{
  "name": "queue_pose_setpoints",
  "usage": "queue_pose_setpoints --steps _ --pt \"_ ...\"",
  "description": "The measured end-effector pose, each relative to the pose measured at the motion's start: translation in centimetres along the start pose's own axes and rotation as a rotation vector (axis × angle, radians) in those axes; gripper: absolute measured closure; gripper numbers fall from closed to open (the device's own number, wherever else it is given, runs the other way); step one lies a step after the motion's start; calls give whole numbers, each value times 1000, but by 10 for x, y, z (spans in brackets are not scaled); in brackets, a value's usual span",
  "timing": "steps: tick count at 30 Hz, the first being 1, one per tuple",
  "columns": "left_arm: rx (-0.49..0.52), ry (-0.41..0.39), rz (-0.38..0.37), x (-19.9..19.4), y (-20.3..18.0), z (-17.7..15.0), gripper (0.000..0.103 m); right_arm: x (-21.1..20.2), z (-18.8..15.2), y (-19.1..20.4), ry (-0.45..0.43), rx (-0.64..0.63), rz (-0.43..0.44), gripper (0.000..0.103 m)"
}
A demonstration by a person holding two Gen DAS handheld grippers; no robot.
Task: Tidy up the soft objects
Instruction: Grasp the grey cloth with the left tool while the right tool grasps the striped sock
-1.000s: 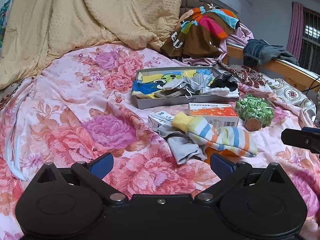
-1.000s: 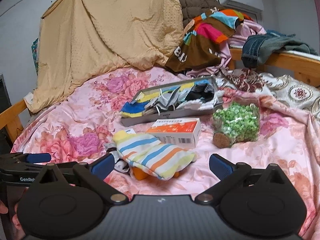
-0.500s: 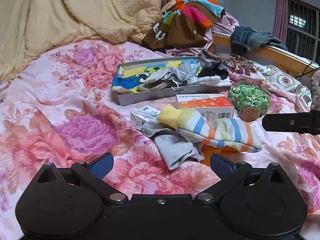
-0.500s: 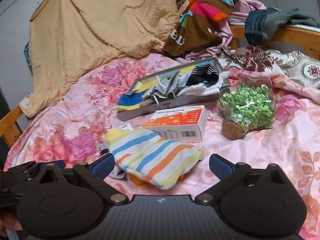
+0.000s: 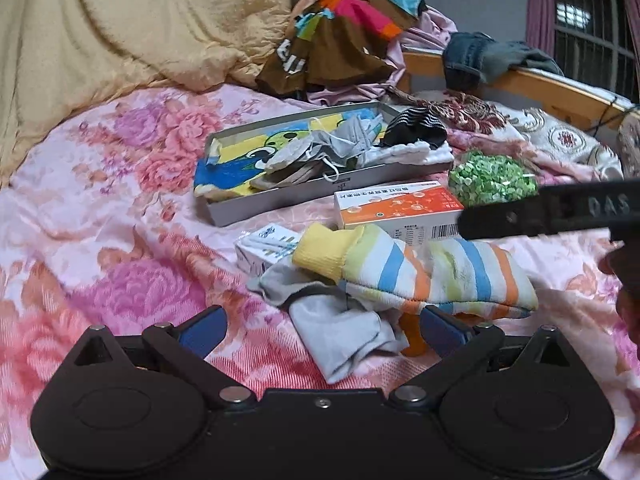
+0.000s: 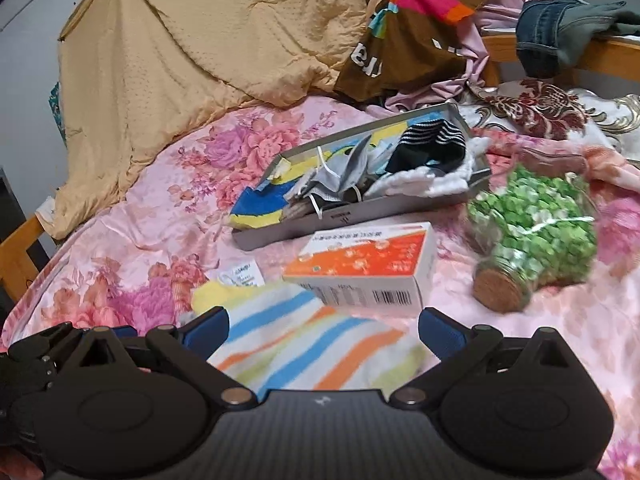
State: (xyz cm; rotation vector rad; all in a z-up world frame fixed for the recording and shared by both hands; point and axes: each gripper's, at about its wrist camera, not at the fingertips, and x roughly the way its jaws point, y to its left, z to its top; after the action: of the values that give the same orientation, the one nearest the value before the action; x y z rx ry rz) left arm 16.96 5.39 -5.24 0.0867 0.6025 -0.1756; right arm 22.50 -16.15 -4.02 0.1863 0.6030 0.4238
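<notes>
The right gripper [image 6: 323, 330] has its blue-padded fingers [image 6: 207, 330] spread wide apart, clamped on nothing. Between them lies the striped sock [image 6: 304, 354], its bands of blue, orange, pale green and white filling the gap; whether either pad touches the cloth cannot be told. The sock's yellow cuff points off to the left of the gripper, and just beyond the sock sits an orange and white carton [image 6: 362, 270], its barcode side toward the camera.

The left gripper [image 5: 322, 332] is likewise wide open and holds nothing. A crumpled grey sock [image 5: 340, 334] lies on the floral bedsheet [image 5: 120, 240] between its fingers [image 5: 202, 330], the toe end nearest the camera. The striped sock rests partly over the grey one and stretches rightward past the right-hand pad, with something orange under it that is mostly hidden. A small white and blue box [image 5: 266, 248] sits just behind the grey sock, touching the yellow cuff.

Farther back, a shallow grey tray [image 6: 360, 216] holds a cartoon-print cloth [image 5: 240, 164], grey face masks [image 5: 320, 152], a black striped sock [image 6: 430, 146] and a white fluffy piece [image 6: 428, 182]. To the right of the carton a corked glass jar [image 6: 532, 236] of green bits lies on its side. A tan quilt [image 6: 192, 60] and a heap of clothes [image 6: 420, 28] rise behind, along a wooden bed rail [image 5: 560, 92].
</notes>
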Motion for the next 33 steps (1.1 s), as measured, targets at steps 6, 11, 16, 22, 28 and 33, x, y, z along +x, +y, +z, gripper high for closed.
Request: queue_pose_setpoints --steps 6,11,16,22,28,33 --pt "8 31 -26 13 1 2 1 7 -15 0 28 -34 21 0" --pt "66 56 -30 28 -3 4 1 19 -22 0 56 -25 45 0" --pt "97 98 -50 38 -4 6 3 24 -23 -3 55 -4 73 0" --pt "42 139 -74 46 2 4 11 28 -21 -6 60 49 109 0" --pt "10 136 -69 45 4 -1 23 23 -19 -4 25 74 138 0" --pt "-13 109 -58 41 7 -6 34 20 -20 5 -6 29 147 0"
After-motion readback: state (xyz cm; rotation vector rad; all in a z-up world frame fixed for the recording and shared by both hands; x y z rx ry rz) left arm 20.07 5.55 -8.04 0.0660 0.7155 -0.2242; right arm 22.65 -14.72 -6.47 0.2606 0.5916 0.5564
